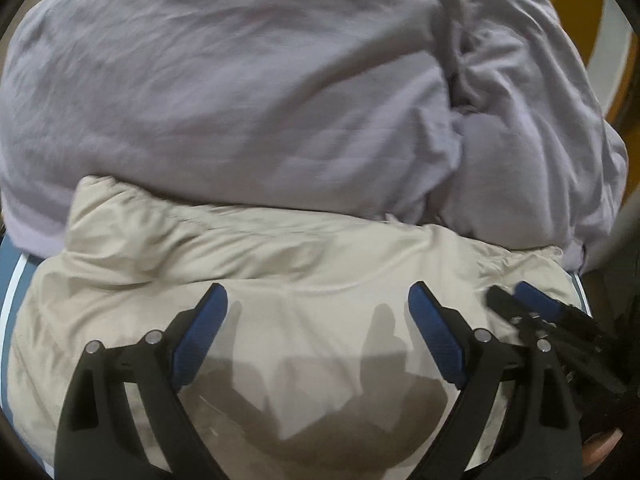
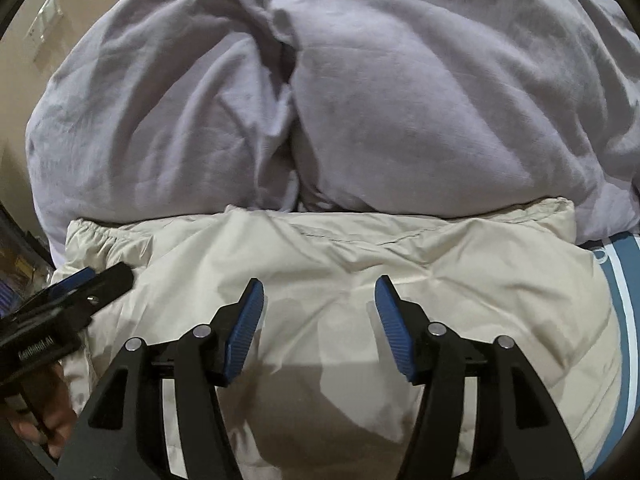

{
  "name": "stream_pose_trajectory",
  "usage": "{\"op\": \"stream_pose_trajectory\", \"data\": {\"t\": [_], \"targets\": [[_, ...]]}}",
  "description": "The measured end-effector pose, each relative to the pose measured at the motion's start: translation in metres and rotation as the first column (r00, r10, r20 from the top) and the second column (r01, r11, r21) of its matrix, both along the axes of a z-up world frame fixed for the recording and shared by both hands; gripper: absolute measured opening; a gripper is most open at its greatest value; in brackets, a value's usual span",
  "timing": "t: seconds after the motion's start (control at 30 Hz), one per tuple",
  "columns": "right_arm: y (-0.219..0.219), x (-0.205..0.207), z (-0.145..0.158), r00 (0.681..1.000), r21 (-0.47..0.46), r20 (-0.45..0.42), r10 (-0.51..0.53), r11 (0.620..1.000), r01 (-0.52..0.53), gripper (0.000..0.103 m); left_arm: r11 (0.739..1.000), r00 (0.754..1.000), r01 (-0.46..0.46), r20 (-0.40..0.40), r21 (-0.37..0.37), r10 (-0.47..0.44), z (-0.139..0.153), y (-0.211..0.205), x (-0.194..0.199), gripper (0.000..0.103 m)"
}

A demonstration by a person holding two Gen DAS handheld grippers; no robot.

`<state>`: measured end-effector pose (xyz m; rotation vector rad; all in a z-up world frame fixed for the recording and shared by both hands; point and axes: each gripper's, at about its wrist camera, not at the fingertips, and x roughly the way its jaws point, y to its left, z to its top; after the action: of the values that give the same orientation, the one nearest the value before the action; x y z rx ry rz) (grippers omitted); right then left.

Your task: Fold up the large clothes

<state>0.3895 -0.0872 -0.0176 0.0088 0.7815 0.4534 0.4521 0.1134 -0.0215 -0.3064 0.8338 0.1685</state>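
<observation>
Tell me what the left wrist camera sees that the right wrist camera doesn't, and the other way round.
Only the left wrist view shows an orange-yellow surface at its upper right, and the right gripper from the side.

Only the right wrist view shows a wall switch plate at upper left, and the left gripper from the side.

Both show the beige garment lying flat with its elastic edge against the lavender bedding, blue striped fabric underneath, and both jaws open, holding nothing.

One beige padded garment (image 1: 280,264) with elasticated hem, one crumpled lilac duvet (image 1: 240,80) and one blue-and-white striped sheet (image 2: 624,280). Two black hand-held grippers with blue pads, left hand-held gripper (image 1: 318,304) and right hand-held gripper (image 2: 319,296), four fingers altogether.
</observation>
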Motion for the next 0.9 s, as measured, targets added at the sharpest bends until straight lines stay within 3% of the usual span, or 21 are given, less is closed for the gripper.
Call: {"op": "stream_pose_trajectory", "data": {"t": [0.3, 0.9], "targets": [[0.031, 0.016, -0.037, 1.0, -0.049, -0.027, -0.01, 0.999, 0.009, 0.065, 0.997, 0.998, 0.006, -0.065, 0.081, -0.001, -0.04, -0.027, 0.018, 0.092], [0.049, 0.039, -0.073, 1.0, -0.07, -0.024, -0.012, 0.997, 0.01, 0.066, 0.996, 0.998, -0.017, -0.06, 0.089, 0.022, -0.081, -0.036, 0.048, 0.095]]}}
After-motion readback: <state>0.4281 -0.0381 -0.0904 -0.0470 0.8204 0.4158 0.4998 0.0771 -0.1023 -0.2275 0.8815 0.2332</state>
